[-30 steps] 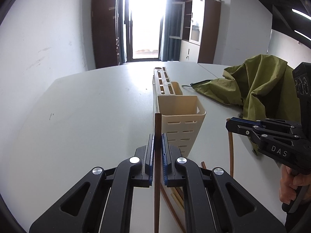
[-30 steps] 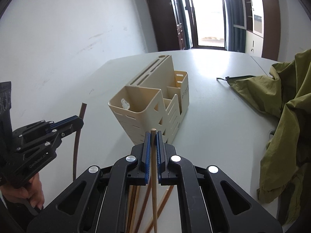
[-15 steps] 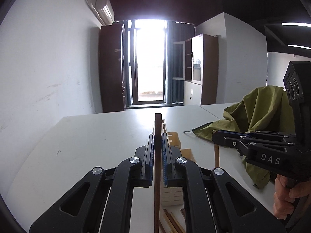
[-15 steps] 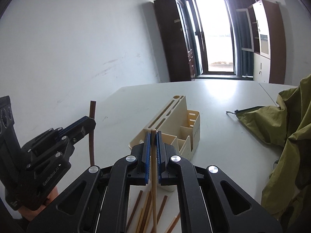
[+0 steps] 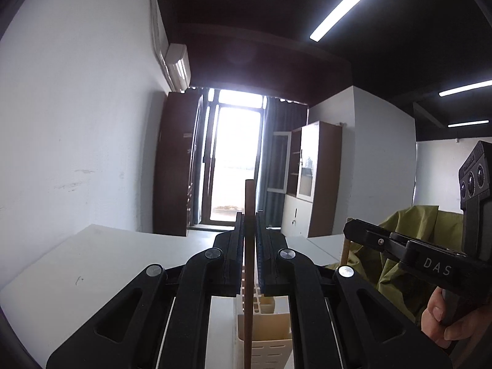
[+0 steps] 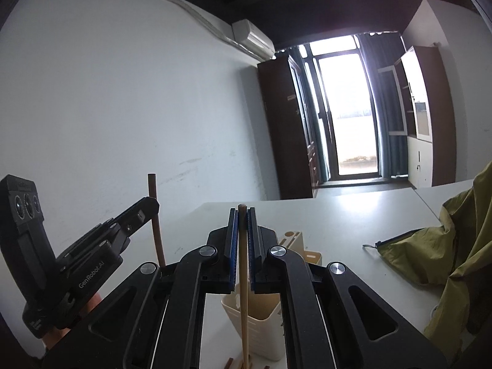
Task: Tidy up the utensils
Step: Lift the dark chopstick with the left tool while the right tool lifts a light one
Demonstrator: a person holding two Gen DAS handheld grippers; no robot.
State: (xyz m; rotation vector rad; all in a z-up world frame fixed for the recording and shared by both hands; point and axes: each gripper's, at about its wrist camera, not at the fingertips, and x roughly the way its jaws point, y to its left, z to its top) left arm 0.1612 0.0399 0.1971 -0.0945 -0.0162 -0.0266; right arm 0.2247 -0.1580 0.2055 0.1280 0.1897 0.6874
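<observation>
- The white table (image 6: 338,215) fills the lower part of both views; its far edge meets a bright glass door (image 5: 233,160) flanked by brown cabinets (image 5: 175,166).
- An olive-green cloth (image 6: 455,246) lies bunched on the table's right side, well apart from the holder.
- A cream utensil holder (image 6: 264,323) stands upright on the table, partly hidden behind the fingers of both grippers. Its open, slotted front compartment faces the cameras, and the knife-slot block (image 6: 292,236) rises behind it.
- The left gripper (image 5: 249,230) is clamped on a dark brown chopstick (image 5: 249,261). The stick stands upright, its long axis vertical; the blunt top pokes above the fingertips, and the lower part hangs in front of the holder's front compartment.
- The right gripper (image 6: 242,224) is clamped on a lighter wooden chopstick (image 6: 244,292), also upright, with its rounded top just above the fingertips and its lower end running out of the bottom of the picture in front of the holder.
- Each gripper shows in the other's view, held by a hand (image 5: 446,319), with its stick vertical.
- A few more chopstick ends (image 6: 230,364) lie on the table at the bottom edge, near the holder's base.
</observation>
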